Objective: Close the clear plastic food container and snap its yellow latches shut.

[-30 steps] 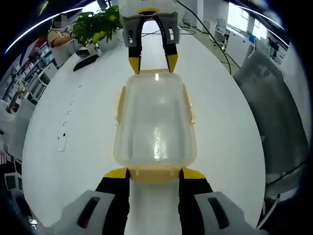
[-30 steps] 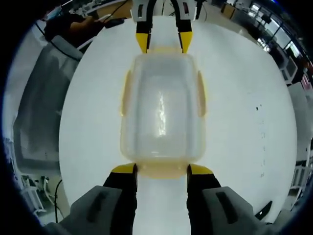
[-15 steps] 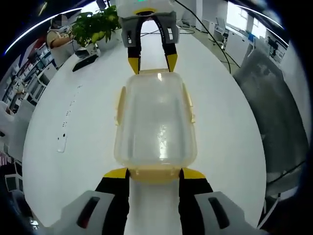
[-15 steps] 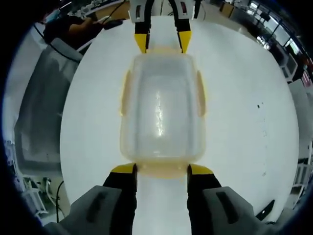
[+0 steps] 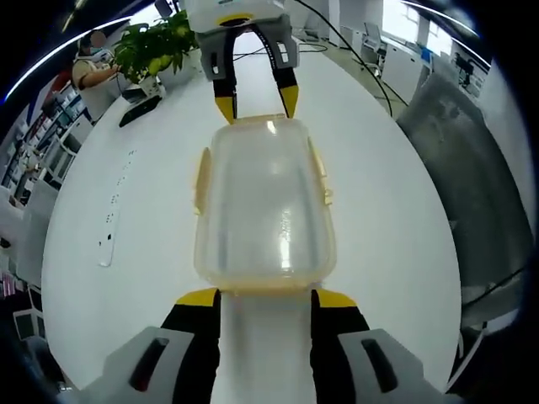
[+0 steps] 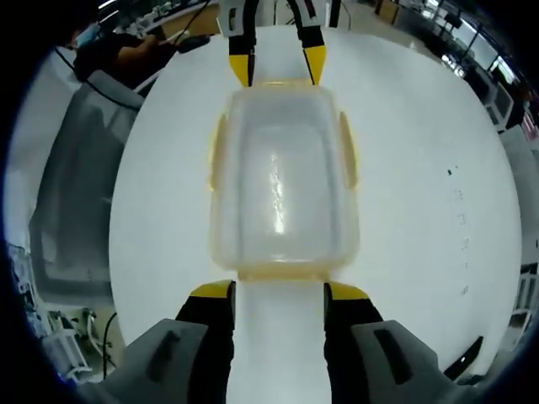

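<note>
Big white round bench [image 5: 396, 252] in an office, clear container [image 5: 264, 206] sitting mid-bench with lid on, left gripper [image 5: 265, 296] and right gripper [image 6: 278, 290] jaws spread at opposite ends, so a lopsided push on a yellow latch [image 6: 281, 273] could skid it

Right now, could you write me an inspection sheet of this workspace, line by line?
Surface: white table, round-edged, bare around the box.
Job's things: clear plastic box with lid on; yellow side latches lie against its sides; whether they are snapped cannot be told.
Clutter: potted plant and a dark object at the table's far end.
Grippers: left gripper and right gripper face each other at opposite short ends of the box, both open, yellow tips beside the end latches.
Cables: black cables across the far table.
Surroundings: grey chair, office desks, a seated person.
</note>
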